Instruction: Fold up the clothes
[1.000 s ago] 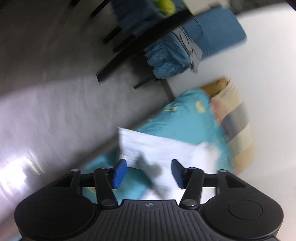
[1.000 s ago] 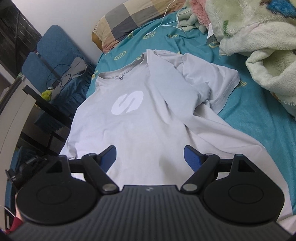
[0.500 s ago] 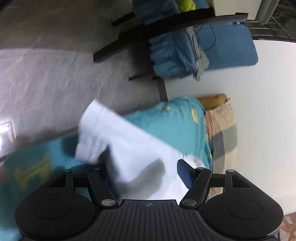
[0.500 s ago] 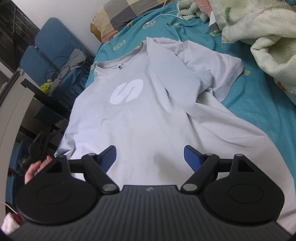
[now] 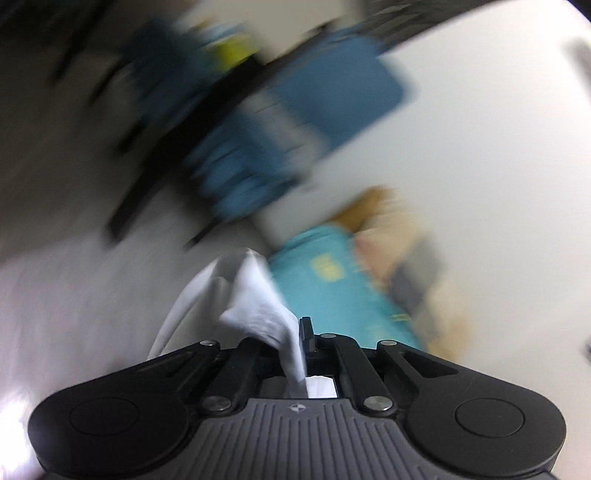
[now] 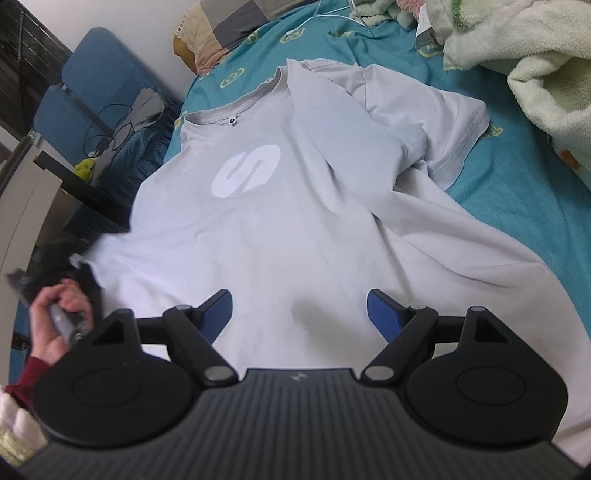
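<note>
A pale grey T-shirt (image 6: 295,221) with a white S logo lies face up on the teal bed sheet (image 6: 517,177), its right sleeve creased over. My right gripper (image 6: 299,314) is open and empty, hovering over the shirt's lower part. My left gripper (image 5: 301,332) is shut on a bunch of the T-shirt's cloth (image 5: 258,302), at the shirt's left edge. In the right wrist view the hand holding the left gripper (image 6: 59,314) is at the shirt's left hem corner. The left wrist view is motion-blurred.
A fluffy cream blanket (image 6: 535,66) lies at the bed's right. A checked pillow (image 6: 229,26) is at the head. A blue chair (image 6: 103,85) with cables and a dark desk edge (image 6: 85,192) stand left of the bed.
My left gripper has closed on the shirt's edge and is swinging fast. The hand has come nearer the hem corner. My right gripper has barely moved.
</note>
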`<state>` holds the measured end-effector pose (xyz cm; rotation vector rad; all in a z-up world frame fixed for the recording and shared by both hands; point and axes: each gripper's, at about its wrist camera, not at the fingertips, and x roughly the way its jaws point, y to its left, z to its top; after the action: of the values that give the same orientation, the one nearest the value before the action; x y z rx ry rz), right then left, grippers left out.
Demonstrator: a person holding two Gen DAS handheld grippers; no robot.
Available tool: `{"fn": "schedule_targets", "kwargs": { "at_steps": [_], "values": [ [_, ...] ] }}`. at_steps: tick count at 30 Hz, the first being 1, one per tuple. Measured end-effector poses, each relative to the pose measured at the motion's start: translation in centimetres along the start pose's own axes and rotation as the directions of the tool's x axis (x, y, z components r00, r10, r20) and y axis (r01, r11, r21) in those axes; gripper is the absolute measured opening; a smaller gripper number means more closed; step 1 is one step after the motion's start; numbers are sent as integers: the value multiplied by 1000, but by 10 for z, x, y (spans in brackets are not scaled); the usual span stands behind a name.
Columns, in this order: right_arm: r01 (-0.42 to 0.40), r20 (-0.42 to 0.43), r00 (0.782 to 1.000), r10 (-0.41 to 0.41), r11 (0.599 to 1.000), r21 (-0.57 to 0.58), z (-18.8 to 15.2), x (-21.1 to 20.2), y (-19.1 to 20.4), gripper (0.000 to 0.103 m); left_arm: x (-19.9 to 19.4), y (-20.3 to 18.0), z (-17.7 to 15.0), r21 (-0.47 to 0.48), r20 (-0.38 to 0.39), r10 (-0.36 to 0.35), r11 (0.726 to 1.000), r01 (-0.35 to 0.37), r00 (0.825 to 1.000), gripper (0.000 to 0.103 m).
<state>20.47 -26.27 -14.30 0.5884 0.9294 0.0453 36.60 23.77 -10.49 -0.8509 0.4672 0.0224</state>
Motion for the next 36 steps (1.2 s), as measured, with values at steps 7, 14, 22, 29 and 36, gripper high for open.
{"fn": "schedule_targets", "kwargs": {
  "at_steps": [7,14,22,29,36],
  "values": [
    [23,22,1000,-22,1000,-12,2,-2,1,82,-8,40,-20,63,-68,283,958,-279,957,9],
    [38,37,999,-37,999,-27,4,-3,2,82,-36,29,-37,193,-120,405,905,-379,907,51],
    [46,103,994,-39,997,-67,6,-26,6,82,-124,-67,-76,458,-99,294,862,-218,951,83],
    [72,171,984,-49,989,-131,3,-51,11,82,-197,-144,-147,567,-110,149,822,-61,983,99],
    [113,241,969,-52,962,-248,-18,-91,18,82,-214,-157,-209,644,-159,106,765,21,982,103]
  ]
}}
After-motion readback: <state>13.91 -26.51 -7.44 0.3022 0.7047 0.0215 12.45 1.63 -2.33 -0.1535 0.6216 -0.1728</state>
